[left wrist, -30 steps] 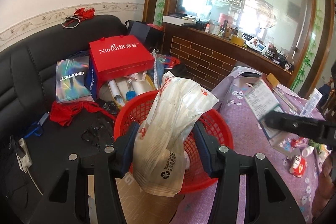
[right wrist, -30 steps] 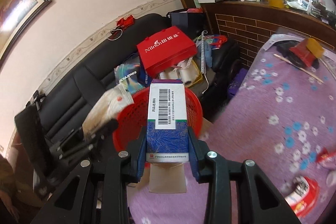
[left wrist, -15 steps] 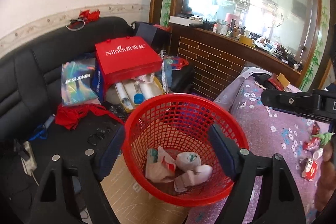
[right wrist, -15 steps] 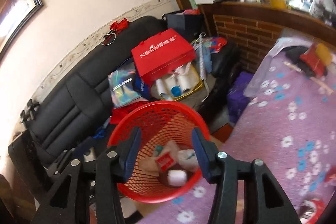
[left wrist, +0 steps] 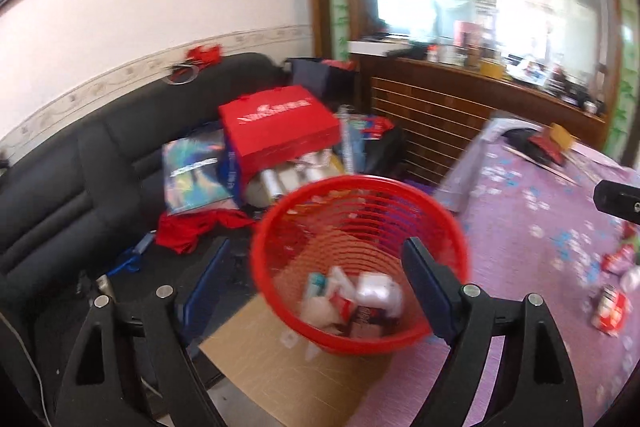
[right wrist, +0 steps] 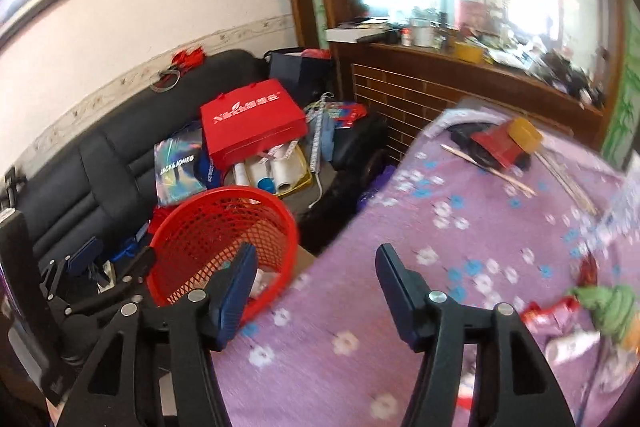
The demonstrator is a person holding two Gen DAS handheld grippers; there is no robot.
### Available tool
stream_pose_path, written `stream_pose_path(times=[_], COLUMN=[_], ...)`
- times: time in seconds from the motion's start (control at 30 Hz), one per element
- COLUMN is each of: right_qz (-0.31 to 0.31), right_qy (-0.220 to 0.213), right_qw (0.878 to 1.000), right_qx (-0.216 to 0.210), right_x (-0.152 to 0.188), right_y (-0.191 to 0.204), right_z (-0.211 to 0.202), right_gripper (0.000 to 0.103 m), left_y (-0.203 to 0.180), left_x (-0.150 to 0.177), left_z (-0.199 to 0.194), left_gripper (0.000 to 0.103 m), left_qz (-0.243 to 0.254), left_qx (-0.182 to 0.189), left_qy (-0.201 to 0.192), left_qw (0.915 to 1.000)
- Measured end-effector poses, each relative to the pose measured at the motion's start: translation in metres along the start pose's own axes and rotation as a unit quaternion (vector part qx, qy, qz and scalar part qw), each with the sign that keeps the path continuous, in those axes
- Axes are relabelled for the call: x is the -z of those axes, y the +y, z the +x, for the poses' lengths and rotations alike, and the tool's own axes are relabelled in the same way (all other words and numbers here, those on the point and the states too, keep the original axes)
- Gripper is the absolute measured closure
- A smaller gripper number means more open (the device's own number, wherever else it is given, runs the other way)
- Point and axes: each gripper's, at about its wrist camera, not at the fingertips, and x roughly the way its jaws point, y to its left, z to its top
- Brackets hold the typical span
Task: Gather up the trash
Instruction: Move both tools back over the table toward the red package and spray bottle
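A red mesh basket (left wrist: 360, 199) stands on a cardboard box beside the table, with wrappers and a box lying in its bottom (left wrist: 360, 301). It also shows in the right wrist view (right wrist: 224, 211). My left gripper (left wrist: 316, 267) is open and empty, hovering above the basket. My right gripper (right wrist: 314, 271) is open and empty, over the purple flowered tablecloth (right wrist: 460, 227) just right of the basket. Loose red wrappers (left wrist: 610, 307) and a green scrap (right wrist: 608, 307) lie on the table at the right.
A black sofa (left wrist: 80, 179) behind the basket carries a red gift bag (left wrist: 276, 131), a shiny bag (left wrist: 192, 175) and rolls. A brick-patterned counter (right wrist: 420, 95) stands at the back. Red and yellow boxes (right wrist: 508, 141) and sticks lie at the table's far end.
A second ago my left gripper held a plastic bag and my right a blue box; both dropped them into the basket. Since then the right gripper has swung right over the table.
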Motion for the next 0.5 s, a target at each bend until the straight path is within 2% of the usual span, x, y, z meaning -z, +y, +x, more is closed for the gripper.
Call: stream_pose_path(times=[0.13,0.23,0.37,0.43,0.5], right_qz=[0.045,0.078,0.122,0.148,0.169], right_qy=[-0.008,-0.015,-0.028,-0.033,-0.035], right_qw=[0.999,0.997,0.992,0.988,0.984], right_qx=[-0.001,0.009,0.033,0.043,0.051], right_x=[0.024,0.041,0.064,0.076,0.088], right_y=[-0.048,-0.084,-0.131,-0.154,-0.173], right_z=[-0.03,-0.052,-0.083,-0.096,-0.105], right_gripper=[0.037,0.037,0.037,0.037,0.037], left_y=[-0.039,-0.079,-0.138,-0.17,-0.198], left_x=[0.003,0.007,0.016,0.022,0.028], left_z=[-0.01,-0.014,-0.012,-0.01,-0.007], left_gripper=[0.019,0.018,0.018,0.018,0.018], left_qz=[0.034,0.059,0.092,0.114,0.137], left_qx=[0.081,0.156,0.253,0.289,0.304], left_qy=[0.018,0.043,0.095,0.111,0.123], left_qw=[0.996,0.985,0.9585,0.944,0.9347])
